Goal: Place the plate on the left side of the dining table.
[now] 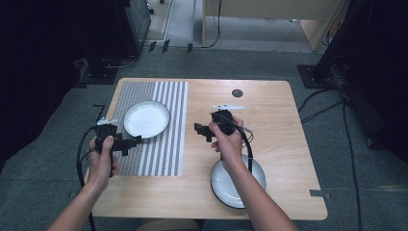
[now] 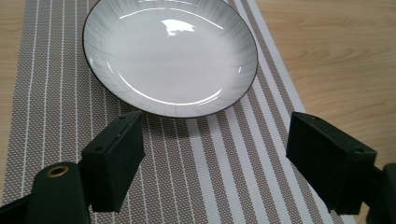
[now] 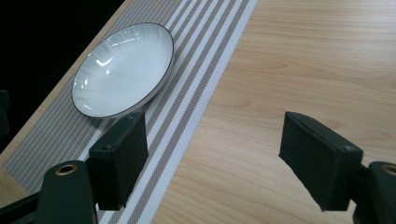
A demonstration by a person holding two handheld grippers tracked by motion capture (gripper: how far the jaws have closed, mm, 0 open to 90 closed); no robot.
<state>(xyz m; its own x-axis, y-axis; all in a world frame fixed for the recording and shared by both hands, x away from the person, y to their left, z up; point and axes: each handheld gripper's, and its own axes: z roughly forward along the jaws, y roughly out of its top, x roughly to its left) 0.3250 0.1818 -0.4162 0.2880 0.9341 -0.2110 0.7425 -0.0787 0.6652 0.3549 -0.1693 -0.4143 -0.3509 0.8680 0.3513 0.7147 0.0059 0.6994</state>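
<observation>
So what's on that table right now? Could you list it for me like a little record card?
table: light wood
placemat: striped, on the table's left part
far plate: white, dark rim, empty, on the placemat
near plate: same kind, on bare wood, partly under the right forearm
left gripper: open, holding nothing, beside the far plate
right gripper: open, holding nothing, above bare wood

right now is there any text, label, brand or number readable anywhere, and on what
None can be read: the plate on the striped mat, the striped mat, the near plate, the wooden table, the left gripper and the right gripper show no lettering.
</observation>
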